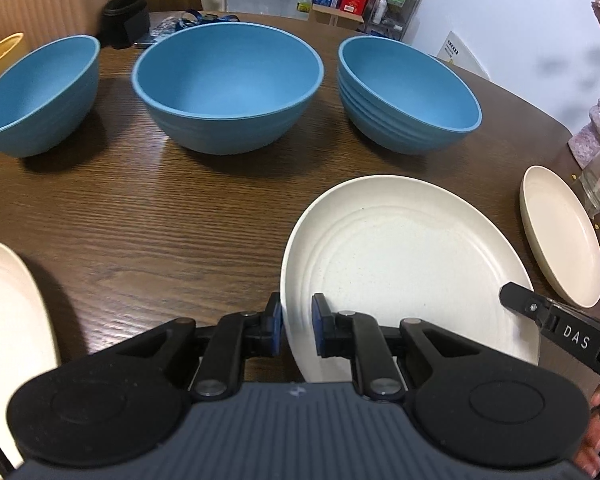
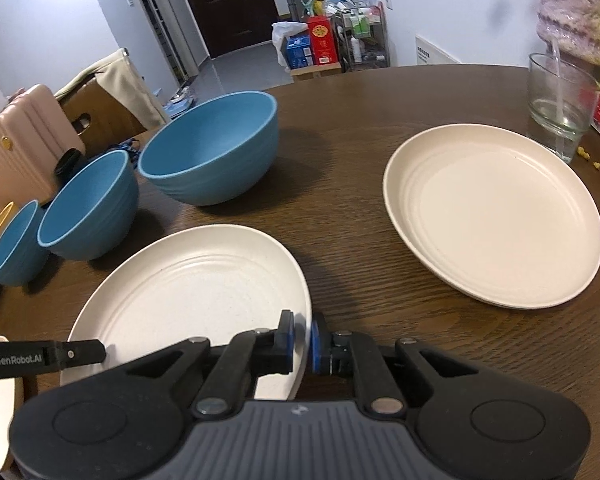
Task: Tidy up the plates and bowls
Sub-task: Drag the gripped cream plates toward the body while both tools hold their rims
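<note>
The left gripper [image 1: 296, 322] is clamped on the near-left rim of the cream plate [image 1: 404, 264], one blue pad on either face of the rim. The right gripper [image 2: 303, 342] is clamped on the opposite, near-right rim of the same plate, which sits tilted, apparently just clear of the wooden table [image 1: 160, 208]; contact with the tabletop cannot be confirmed.

Beyond the plate, three blue bowls stand upright in a row: the left bowl [image 1: 40, 92], the centre bowl [image 1: 228, 84], which looks the largest, and the right bowl [image 1: 408, 96]. All three are empty.

A second cream plate [image 2: 496, 216] lies flat and empty on the right side of the table. A third cream plate [image 1: 4, 312] lies at the near left, partly out of frame.

A clear glass [image 2: 560, 100] stands at the far right, just beyond the second plate. Small yellow crumbs [image 2: 584, 154] lie beside it.
</note>
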Demonstrator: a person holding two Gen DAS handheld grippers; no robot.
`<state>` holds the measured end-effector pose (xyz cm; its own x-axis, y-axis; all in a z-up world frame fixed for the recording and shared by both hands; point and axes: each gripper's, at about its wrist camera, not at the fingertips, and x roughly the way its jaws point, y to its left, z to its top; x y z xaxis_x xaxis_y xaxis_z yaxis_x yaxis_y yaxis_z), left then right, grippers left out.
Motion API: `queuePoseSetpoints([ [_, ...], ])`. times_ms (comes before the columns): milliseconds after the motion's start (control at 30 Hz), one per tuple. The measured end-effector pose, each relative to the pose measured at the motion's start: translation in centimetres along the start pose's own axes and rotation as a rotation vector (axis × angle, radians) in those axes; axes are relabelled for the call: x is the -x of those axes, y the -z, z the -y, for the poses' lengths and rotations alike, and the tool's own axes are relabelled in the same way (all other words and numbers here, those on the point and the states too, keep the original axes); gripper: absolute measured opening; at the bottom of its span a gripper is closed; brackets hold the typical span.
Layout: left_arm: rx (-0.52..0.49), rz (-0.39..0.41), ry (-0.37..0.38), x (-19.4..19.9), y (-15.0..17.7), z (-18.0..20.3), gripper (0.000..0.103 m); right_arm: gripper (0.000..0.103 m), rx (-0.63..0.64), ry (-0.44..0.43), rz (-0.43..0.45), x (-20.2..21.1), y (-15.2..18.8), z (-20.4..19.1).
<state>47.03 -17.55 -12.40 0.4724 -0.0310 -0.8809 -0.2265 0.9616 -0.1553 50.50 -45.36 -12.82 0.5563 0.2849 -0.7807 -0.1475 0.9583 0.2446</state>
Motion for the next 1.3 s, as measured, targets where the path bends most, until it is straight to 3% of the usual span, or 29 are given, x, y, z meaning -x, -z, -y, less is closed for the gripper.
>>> queuePoseSetpoints([
  [1300,0.123,0.109,-0.104,7.6,4.0,-11.4,0.016,0.008,0.178,-0.145,0.006,1.0,2.4,-12.2],
])
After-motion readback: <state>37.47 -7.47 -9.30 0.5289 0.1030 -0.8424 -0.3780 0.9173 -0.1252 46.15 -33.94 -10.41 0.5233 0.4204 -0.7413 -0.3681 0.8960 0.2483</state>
